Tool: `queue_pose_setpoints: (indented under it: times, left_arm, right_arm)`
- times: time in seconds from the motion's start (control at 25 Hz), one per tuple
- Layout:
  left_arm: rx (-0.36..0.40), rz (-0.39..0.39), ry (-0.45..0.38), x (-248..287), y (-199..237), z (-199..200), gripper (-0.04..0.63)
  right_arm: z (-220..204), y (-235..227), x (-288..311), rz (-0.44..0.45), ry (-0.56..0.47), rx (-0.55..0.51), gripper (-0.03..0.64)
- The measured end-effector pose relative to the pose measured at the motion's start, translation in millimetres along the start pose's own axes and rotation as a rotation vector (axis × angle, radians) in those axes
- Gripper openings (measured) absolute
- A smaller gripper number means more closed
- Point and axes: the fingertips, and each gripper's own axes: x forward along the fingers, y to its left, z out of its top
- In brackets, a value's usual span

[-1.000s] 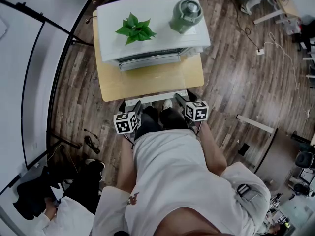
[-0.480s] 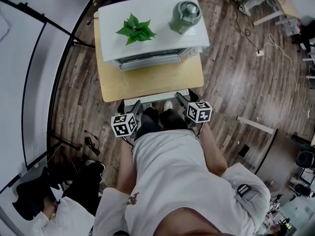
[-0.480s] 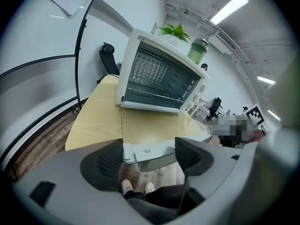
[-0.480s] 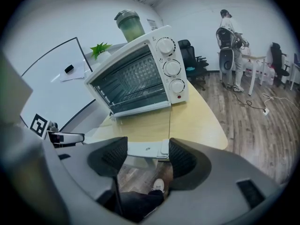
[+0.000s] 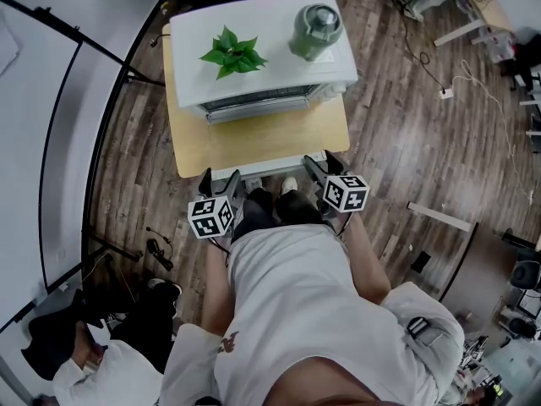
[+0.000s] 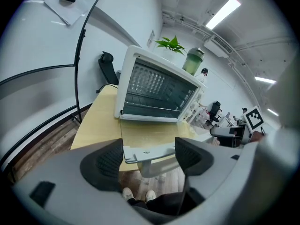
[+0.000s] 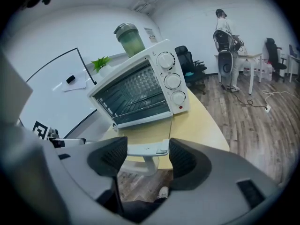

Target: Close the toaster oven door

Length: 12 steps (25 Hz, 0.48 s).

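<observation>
At the near edge of the wooden table (image 5: 190, 146), both grippers have come up together over the last second, and the door handle (image 5: 266, 170) has stayed between their jaws throughout.

My left gripper (image 6: 149, 157) is closed on the handle's left end. Its 2 pads (image 6: 111, 161) sit partly apart, and the white bar fills the gap from pad to pad. My right gripper (image 7: 145, 157) has the same pinch on the right end.

The glass door (image 5: 262, 129) lies nearly flat, running from the toaster oven (image 5: 279, 73) out to the table edge. I judge the swing only just begun, with almost the whole arc up to the oven front remaining.

Surroundings:
- A whiteboard (image 6: 42, 41) stands well to the left of the table.
- A second person (image 5: 101, 370) is low on the floor side, well apart from the work.
- A leafy plant (image 5: 233, 52) and a green lidded jar (image 5: 316, 29) sit on the oven roof.
- 3 knobs (image 7: 171, 81) line the oven's right front.
- Another person (image 7: 225, 46) stands far off to the right.

Obstructions: I see none on the glass or across the oven mouth.

Risk noted: an uneven lift between my 2 hands could twist the door, and a hard shut could jolt the jar and plant.
</observation>
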Motion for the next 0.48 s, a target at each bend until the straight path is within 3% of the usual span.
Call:
queue_pose_setpoints:
  times: [0.24,0.48]
  left_arm:
    - [0.026,0.004,-0.039,-3.2,-2.0,16.4,0.348]
    - [0.018,0.007,-0.085,-7.3,-3.9,33.1,0.348]
  right_arm:
    - [16.9,5.0,-1.4,-0.007,-0.031,-0.068,0.289]
    - [33.0,9.0,-4.0,0.008,-0.076,-0.042,0.290]
